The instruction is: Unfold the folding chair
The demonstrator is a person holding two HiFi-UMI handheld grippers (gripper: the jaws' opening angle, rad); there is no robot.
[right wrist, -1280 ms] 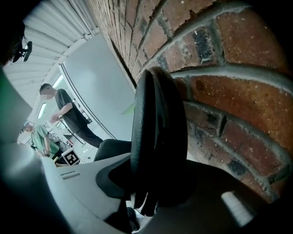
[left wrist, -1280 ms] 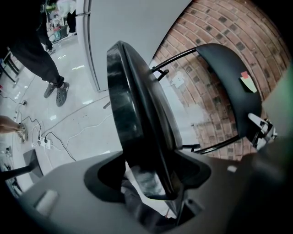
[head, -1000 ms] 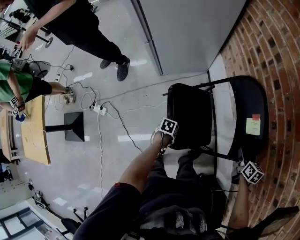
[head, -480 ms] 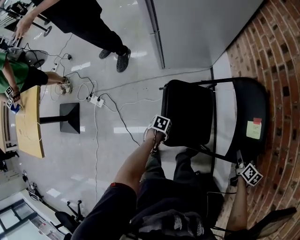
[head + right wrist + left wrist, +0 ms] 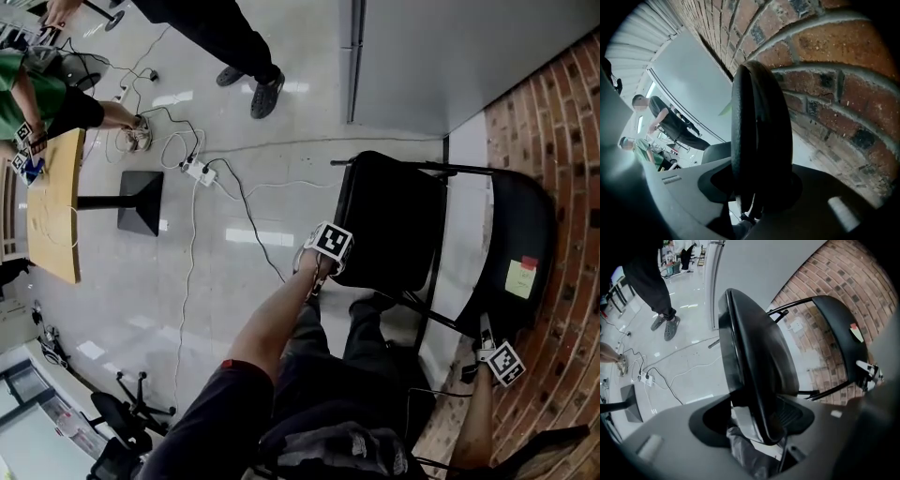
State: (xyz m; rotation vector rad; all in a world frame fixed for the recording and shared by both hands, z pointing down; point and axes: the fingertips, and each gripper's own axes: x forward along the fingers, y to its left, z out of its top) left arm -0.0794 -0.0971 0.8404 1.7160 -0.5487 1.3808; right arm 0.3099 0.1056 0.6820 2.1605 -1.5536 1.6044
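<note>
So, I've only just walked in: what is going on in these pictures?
A person with a handheld gripper in each hand is opening a black folding chair beside a brick wall. The left gripper clamps the seat at its front edge; its jaws have just been closing on it. The right gripper is shut on the top edge of the backrest. The seat stands swung away from the backrest, so the chair is at least partly open.

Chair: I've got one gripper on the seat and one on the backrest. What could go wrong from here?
The left gripper, its jaws just closed further, pinches only the rim of the seat; it may slip as that swings down. The right gripper on the backrest sits near the brick wall and may scrape it. The frame could land on the floor cable.
</note>
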